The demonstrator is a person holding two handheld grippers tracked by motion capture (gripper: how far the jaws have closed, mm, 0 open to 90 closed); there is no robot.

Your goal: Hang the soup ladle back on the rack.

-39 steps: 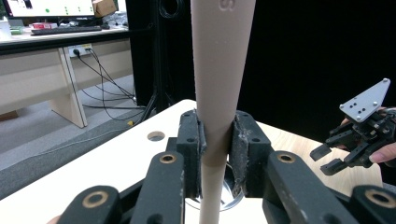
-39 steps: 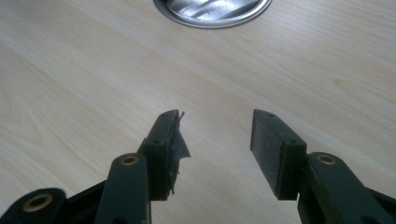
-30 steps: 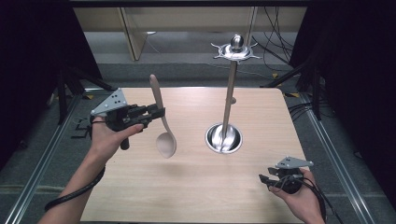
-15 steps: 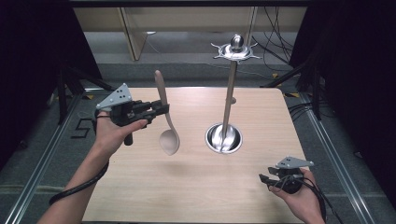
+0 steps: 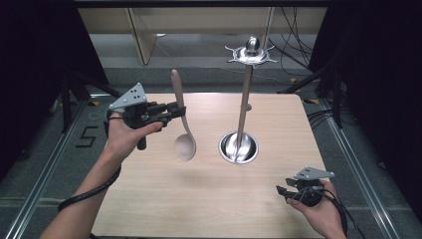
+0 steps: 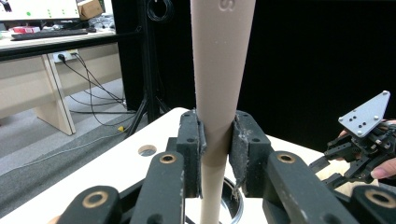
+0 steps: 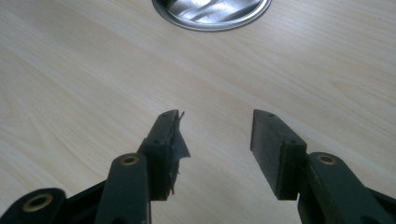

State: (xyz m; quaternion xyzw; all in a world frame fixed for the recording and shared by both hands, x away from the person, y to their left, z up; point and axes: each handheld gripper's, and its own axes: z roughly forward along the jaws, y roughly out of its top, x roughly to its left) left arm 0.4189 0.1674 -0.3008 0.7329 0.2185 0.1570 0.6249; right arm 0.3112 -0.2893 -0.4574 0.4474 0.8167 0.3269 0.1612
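The left hand-held gripper (image 5: 175,110) is raised above the left part of the table (image 5: 164,199), its jaws pinching the handle of a beige spoon (image 5: 182,124) that hangs nearly upright, bowl down, clear of the tabletop. In the left gripper view the handle (image 6: 219,74) stands clamped between the two pads. To the right of the spoon, a metal stand (image 5: 244,104) rises from a round shiny base (image 5: 239,148) near the table's middle, topped by a spiked ring with a knob; open wood lies between spoon and stand. The right hand-held gripper (image 5: 283,191) sits low at the near right corner, close to the table's edge, jaws spread apart with nothing between them (image 7: 215,140), over bare wood, the stand's base (image 7: 212,11) beyond. The near middle of the table is open. Dark curtains flank the table; cables lie on the floor at far right.
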